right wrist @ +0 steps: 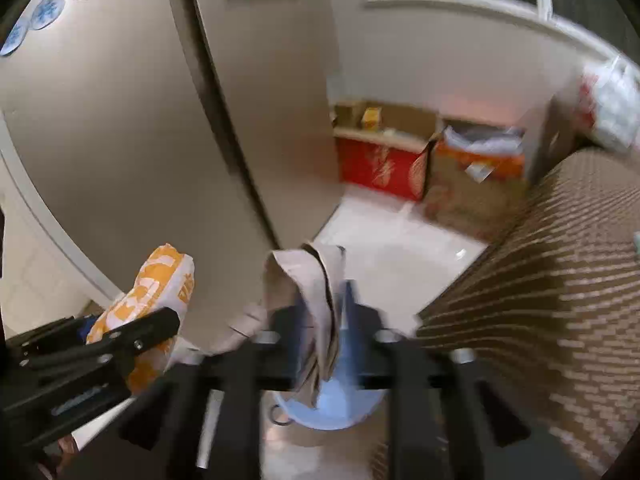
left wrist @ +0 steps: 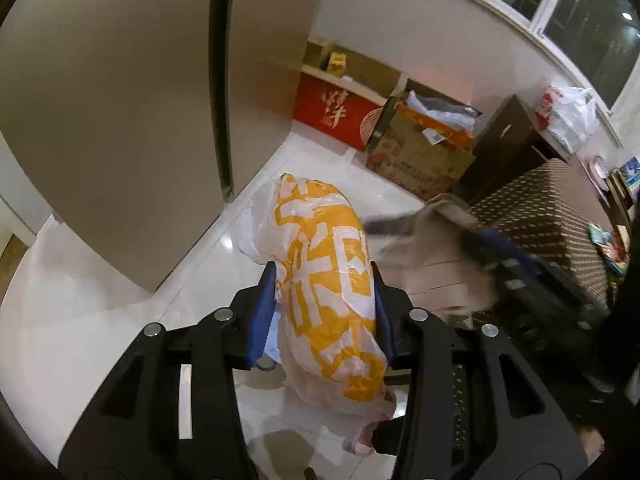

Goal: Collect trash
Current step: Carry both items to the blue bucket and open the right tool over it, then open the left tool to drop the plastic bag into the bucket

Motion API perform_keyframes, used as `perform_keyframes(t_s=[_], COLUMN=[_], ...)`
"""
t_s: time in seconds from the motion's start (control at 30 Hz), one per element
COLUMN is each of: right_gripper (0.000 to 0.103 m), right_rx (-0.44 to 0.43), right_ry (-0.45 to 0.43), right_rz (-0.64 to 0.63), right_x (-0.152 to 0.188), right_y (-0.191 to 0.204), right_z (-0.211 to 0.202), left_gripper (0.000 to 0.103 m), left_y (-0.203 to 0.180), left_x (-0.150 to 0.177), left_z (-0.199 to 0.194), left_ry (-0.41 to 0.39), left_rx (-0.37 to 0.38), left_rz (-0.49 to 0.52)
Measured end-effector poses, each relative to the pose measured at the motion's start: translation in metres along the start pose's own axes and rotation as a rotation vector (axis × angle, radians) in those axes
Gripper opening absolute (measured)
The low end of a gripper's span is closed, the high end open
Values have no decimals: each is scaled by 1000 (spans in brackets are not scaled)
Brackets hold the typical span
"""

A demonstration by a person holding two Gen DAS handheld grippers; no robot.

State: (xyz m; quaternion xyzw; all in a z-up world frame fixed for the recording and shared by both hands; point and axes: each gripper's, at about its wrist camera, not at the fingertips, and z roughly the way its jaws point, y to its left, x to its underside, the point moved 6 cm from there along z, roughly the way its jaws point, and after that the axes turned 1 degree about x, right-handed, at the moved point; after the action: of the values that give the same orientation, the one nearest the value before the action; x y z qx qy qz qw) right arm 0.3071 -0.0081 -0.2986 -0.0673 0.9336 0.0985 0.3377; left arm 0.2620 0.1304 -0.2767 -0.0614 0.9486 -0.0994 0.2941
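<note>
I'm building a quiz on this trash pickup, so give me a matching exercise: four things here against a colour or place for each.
Things:
1. plastic bag
2. crumpled paper
3. gift box
4. basin

Descriptions:
A. red, on the floor by the wall
B. light blue, below the right gripper
C. orange and white, between the left gripper's fingers
D. beige, between the right gripper's fingers

Pairs: 1-C, 2-D, 3-A, 4-B

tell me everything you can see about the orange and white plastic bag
The orange and white plastic bag is thin, crinkled film, white with bold orange block print. It looks stuffed into a long bundle. The left claw clamps it around the middle between blue pads, holding it above the pale tiled floor, its loose end trailing under the claw.
</note>
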Motion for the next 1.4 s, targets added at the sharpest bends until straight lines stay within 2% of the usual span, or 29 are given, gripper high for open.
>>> perform_keyframes(t_s=[0.13, 0.27, 0.63, 0.73, 0.77, 0.8, 0.87, 1.03, 1.17, 1.4], right_gripper=[38, 49, 57, 58, 59, 59, 60, 60, 60, 62], right_rx=[10, 33, 74, 77, 74, 75, 73, 72, 77, 177], right_ry=[54, 52, -68, -108, -120, -137, -160, -208, -247, -326], right_rz=[20, 24, 8, 14, 18, 24, 29, 41, 46, 42], right_x=[12, 19, 7, -1, -3, -6, -10, -16, -19, 1], right_y=[-1, 1, -1, -5, -5, -8, -10, -18, -27, -60], right_z=[20, 13, -31, -44, -50, -58, -68, -98, -130, -206], left_gripper=[43, 43, 46, 49, 57, 70, 80, 80, 80, 80], left_y=[16, 13, -11, -17, -18, -20, -20, -23, -36, -83], left_x=[1, 4, -5, -12, -14, -18, -22, -25, -24, -11], left_z=[21, 36, 44, 38, 36, 33, 28, 7, -19, -69], left_ry=[35, 62, 68, 45, 42, 37, 24, -3, -35, -96], left_rx=[-13, -1, 18, 13, 12, 5, -5, -2, 8, 57], left_rz=[-12, -14, 14, 24, 25, 20, 4, -24, 0, 80])
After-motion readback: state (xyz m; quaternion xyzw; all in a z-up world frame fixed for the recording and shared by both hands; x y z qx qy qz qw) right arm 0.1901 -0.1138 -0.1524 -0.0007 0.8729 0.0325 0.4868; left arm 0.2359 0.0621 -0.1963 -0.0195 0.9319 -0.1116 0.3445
